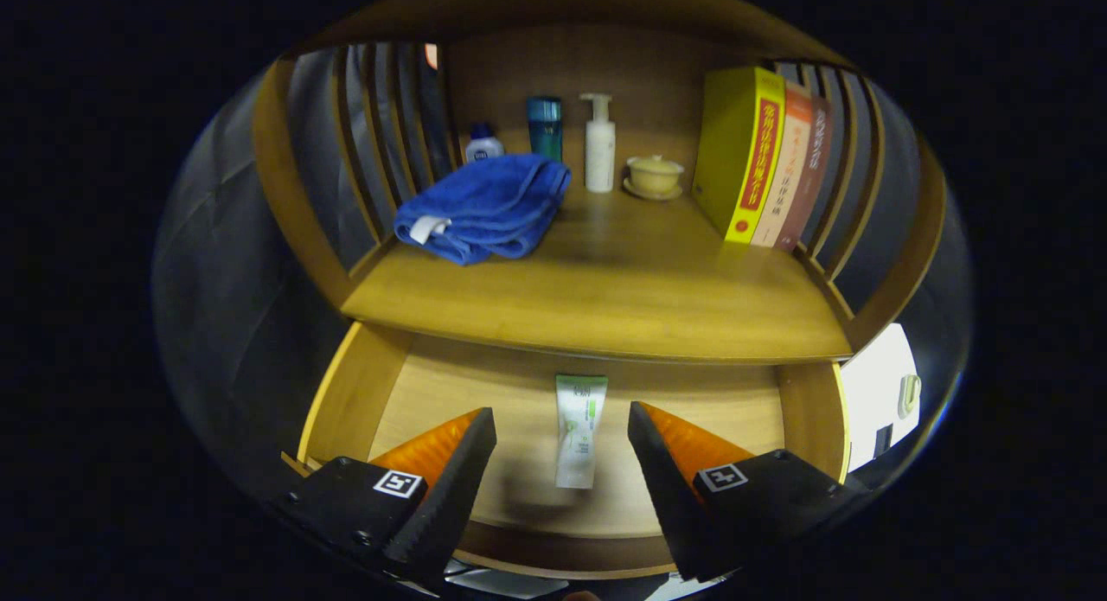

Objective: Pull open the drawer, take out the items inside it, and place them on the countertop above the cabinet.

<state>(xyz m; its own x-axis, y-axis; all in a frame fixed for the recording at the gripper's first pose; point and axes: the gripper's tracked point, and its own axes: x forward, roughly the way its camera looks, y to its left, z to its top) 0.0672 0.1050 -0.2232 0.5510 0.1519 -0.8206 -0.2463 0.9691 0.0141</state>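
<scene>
One white-and-green tube (579,430) lies flat in the pulled-open drawer (346,402), at twelve o'clock just ahead of the gripper (562,463), whose fingers are spread wide and empty, seemingly to straddle it, beneath the countertop (605,298) where a blue towel (484,205) rests.

Drawer (363,402) pulled open, pale wood floor exposed beneath countertop (597,298). White tube (578,430) with green print lay flat on drawer floor, lengthwise front to back, between spread fingers, untouched.
</scene>
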